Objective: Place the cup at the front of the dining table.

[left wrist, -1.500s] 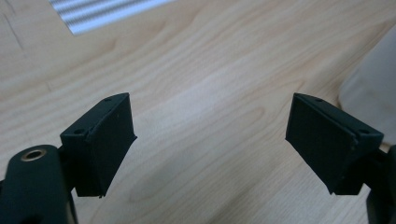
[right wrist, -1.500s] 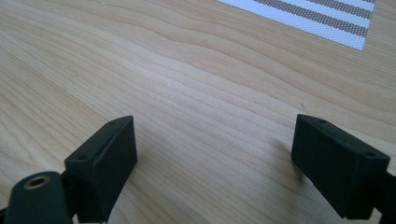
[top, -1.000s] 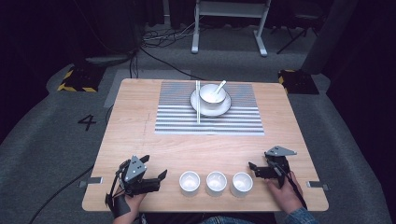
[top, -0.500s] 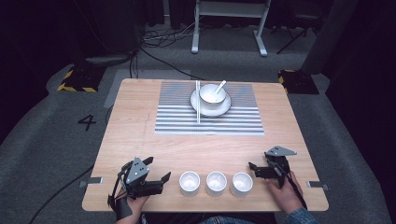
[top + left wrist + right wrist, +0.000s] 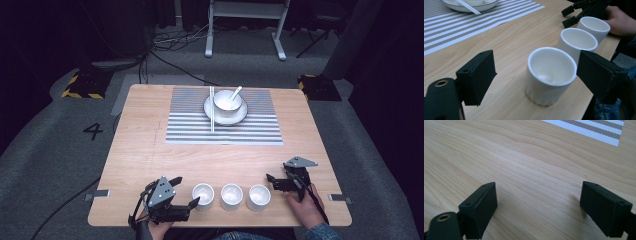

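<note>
Three white cups stand in a row close to the near edge of the table (image 5: 150,150). The left claw (image 5: 534,75) is open, its jaws straddling the leftmost cup (image 5: 550,75) with a gap on one side; the other jaw stands close, contact not discernible. The middle cup (image 5: 231,196) and right cup (image 5: 259,196) sit just beside one another. The right claw (image 5: 272,182) rests near the right cup, jaws spread over bare wood, gripping nothing. Open wood lies between the cups and the striped placemat (image 5: 190,125), which carries a plate (image 5: 241,116) with bowl, spoon and chopsticks. The table stands on grey carpet (image 5: 60,150) in a dark room.
</note>
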Demonstrator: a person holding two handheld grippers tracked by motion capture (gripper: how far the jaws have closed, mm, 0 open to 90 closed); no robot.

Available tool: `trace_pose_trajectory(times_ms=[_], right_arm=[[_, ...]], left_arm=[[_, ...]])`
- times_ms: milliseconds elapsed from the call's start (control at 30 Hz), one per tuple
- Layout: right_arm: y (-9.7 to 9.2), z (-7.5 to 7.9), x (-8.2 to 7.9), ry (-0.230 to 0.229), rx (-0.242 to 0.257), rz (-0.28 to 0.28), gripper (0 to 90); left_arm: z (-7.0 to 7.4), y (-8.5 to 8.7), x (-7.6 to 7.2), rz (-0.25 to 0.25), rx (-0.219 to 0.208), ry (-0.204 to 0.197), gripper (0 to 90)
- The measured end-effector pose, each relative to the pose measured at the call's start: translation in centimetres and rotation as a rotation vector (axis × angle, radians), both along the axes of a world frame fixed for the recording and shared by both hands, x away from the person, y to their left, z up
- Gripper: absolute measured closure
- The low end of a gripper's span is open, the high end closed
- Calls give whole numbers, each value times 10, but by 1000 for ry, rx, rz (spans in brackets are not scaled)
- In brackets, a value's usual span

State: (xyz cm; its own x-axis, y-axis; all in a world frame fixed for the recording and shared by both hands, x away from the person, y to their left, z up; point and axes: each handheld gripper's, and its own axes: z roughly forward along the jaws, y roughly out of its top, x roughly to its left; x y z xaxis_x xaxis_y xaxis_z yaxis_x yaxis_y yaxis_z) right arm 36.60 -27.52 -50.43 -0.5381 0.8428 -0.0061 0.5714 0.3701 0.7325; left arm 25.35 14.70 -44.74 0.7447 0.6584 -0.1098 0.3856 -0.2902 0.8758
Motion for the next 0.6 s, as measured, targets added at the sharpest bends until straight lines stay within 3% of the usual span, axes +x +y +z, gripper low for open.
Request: trace_pose_trajectory(times_ms=[167,400,433,600], right_arm=[[0,0,0,0,0,0,146],[0,0,0,0,0,0,146],[0,0,0,0,0,0,146],[0,0,0,0,0,0,146]], left_arm=[[-3,-8,-3,-23,-56,8,149],[-8,-17,-3,-7,-55,3,148],[-10,-22,-2,16,-52,9,148],[-16,-29,1,29,-34,23,149]])
